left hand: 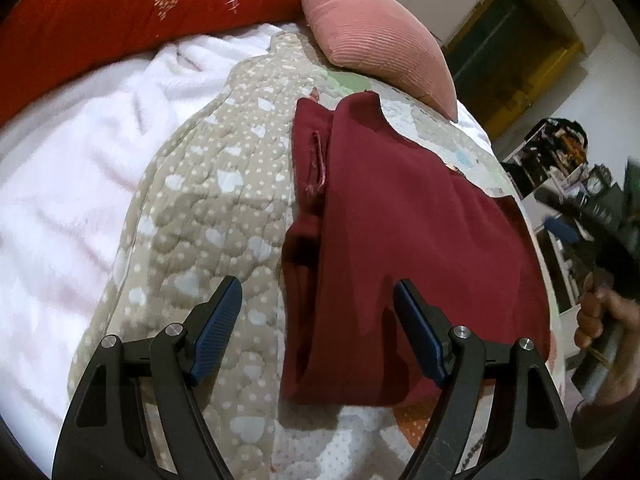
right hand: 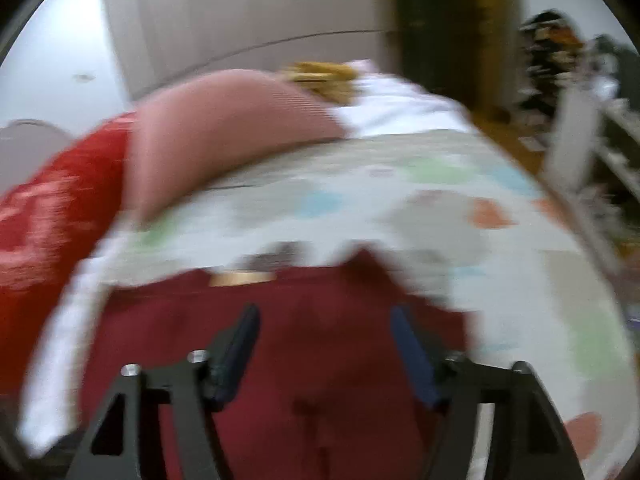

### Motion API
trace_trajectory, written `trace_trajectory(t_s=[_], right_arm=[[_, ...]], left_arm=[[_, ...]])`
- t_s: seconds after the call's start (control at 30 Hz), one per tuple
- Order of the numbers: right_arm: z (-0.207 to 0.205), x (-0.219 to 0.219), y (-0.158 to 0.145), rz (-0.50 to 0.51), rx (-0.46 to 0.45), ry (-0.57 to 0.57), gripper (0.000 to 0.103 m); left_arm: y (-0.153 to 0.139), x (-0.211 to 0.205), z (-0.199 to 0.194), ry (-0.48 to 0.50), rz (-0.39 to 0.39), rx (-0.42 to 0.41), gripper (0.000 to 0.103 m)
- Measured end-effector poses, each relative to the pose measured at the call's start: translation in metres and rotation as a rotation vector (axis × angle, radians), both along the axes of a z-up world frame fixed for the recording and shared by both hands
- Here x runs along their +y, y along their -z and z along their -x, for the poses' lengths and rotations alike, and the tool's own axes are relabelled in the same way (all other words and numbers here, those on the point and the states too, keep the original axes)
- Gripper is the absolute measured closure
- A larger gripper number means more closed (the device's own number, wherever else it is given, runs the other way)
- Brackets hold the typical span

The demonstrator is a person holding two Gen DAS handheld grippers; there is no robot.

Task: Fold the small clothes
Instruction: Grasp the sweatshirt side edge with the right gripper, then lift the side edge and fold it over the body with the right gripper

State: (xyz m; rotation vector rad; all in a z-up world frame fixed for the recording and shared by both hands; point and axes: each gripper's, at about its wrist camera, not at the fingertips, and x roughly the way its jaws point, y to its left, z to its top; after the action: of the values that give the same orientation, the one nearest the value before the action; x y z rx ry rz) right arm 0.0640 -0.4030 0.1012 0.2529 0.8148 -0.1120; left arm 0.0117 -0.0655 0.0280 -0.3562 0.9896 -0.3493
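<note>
Now hovering with both claws wide — left gripper (left hand: 316,312) and right gripper (right hand: 324,340) — over maroon garment (left hand: 400,232) lying mid-frame on quilt (left hand: 208,208); risking pinching quilt too — spoiling fold.

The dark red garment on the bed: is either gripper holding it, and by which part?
Nothing is held. The left gripper and right gripper are both open above the dark red garment.

Bare quilt (left hand: 208,216) lies open left of the maroon garment (left hand: 400,240); a pink pillow (left hand: 372,36) blocks its far end.
</note>
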Motion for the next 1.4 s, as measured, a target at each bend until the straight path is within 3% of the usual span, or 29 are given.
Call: trace_trajectory(t_s=[0.2, 0.4, 0.53, 0.7, 0.8, 0.87, 0.93, 1.07, 1.2, 1.3, 1.4], right_arm=[[-0.055, 0.132, 0.010, -0.070, 0.153, -0.340, 0.036], [-0.098, 0.218, 0.044, 0.014, 0.266, -0.475, 0.036], [-0.113, 0.250, 0.064, 0.178, 0.330, -0.523, 0.030], [-0.122, 0.259, 0.081, 0.293, 0.346, -0.500, 0.028], [-0.114, 0.256, 0.079, 0.319, 0.295, -0.499, 0.046], [-0.109, 0.243, 0.070, 0.250, 0.260, -0.520, 0.071], [-0.103, 0.227, 0.059, 0.157, 0.226, -0.518, 0.081], [-0.088, 0.201, 0.040, 0.025, 0.142, -0.510, 0.084], [-0.083, 0.187, 0.038, -0.033, 0.132, -0.496, 0.084], [-0.081, 0.187, 0.037, -0.035, 0.121, -0.500, 0.084], [-0.080, 0.189, 0.034, -0.023, 0.115, -0.510, 0.084]], left_arm=[[0.001, 0.004, 0.000, 0.005, 0.024, 0.015, 0.024], [0.003, 0.007, -0.001, 0.005, 0.043, 0.018, 0.024], [0.003, 0.010, -0.003, -0.001, 0.059, 0.024, 0.024], [0.004, 0.009, -0.004, -0.005, 0.046, 0.017, 0.024], [0.003, 0.005, -0.004, -0.004, 0.026, 0.005, 0.024], [0.002, 0.004, -0.004, -0.002, 0.018, -0.005, 0.024], [0.001, 0.001, -0.005, -0.001, 0.013, -0.014, 0.024], [0.000, -0.004, -0.005, 0.012, -0.016, -0.040, 0.023], [-0.003, -0.012, -0.006, 0.039, -0.070, -0.071, 0.023], [-0.002, -0.013, -0.006, 0.046, -0.067, -0.081, 0.034], [-0.002, -0.016, -0.006, 0.073, -0.049, -0.084, 0.051]])
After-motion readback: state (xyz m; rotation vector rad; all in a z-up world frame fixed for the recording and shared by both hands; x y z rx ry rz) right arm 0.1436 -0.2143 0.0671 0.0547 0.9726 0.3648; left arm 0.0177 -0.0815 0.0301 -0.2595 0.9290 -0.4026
